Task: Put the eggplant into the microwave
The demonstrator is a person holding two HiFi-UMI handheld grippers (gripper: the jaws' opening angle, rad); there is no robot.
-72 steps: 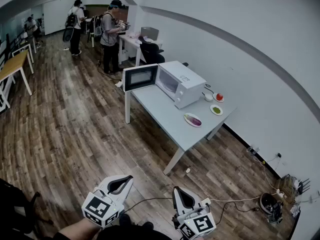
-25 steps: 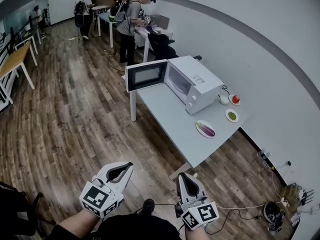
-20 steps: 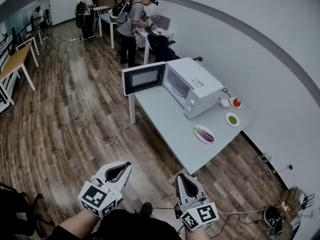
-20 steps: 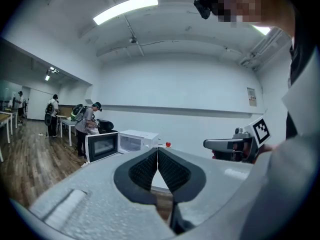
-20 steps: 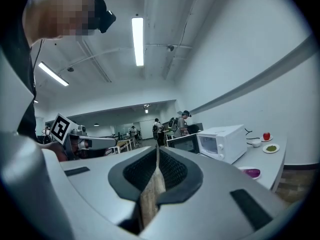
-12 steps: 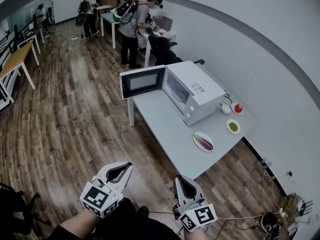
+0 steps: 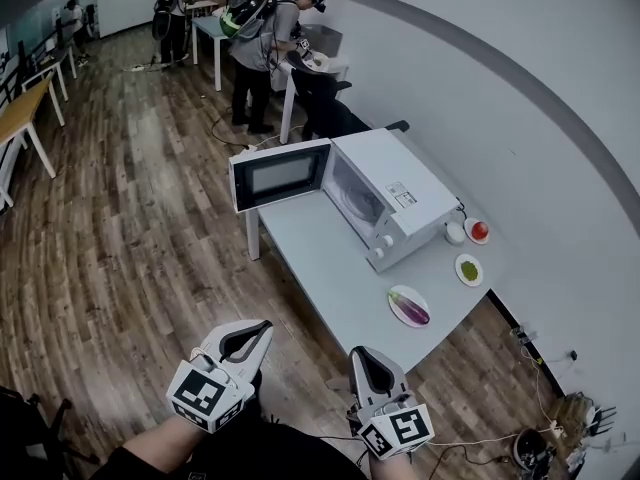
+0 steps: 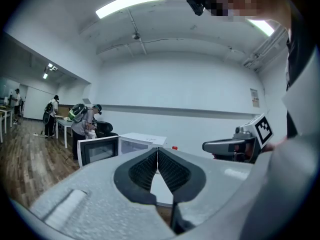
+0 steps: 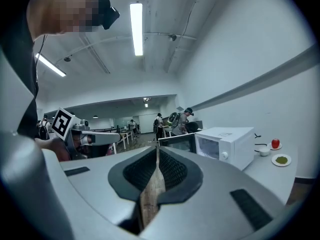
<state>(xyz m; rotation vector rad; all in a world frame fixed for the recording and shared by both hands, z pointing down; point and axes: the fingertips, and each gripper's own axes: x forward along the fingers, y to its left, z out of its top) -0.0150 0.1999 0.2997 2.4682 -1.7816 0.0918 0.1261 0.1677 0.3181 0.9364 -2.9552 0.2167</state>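
A purple eggplant (image 7: pixel 412 308) lies on a white plate (image 7: pixel 397 296) near the front end of a grey table (image 7: pixel 320 258). Behind it stands a white microwave (image 7: pixel 395 196) with its door (image 7: pixel 278 175) swung open to the left. Both grippers hang low in the head view, well short of the table and over the wooden floor. My left gripper (image 7: pixel 264 325) is shut with nothing in it; its jaws meet at the tip in the left gripper view (image 8: pixel 157 149). My right gripper (image 7: pixel 357 352) is likewise shut and empty (image 9: pixel 156 148). The right gripper view shows the microwave (image 9: pixel 225 144) at right.
Past the microwave sit a small white bowl (image 7: pixel 455 232), a red fruit on a dish (image 7: pixel 479 231) and a dish of something green (image 7: pixel 468 269). People (image 7: pixel 275 38) stand at tables further back. Cables (image 7: pixel 535 448) lie on the floor at the right wall.
The table and microwave have come nearer and slid lower in the head view as the person walks towards them. Both grippers stay shut and low.
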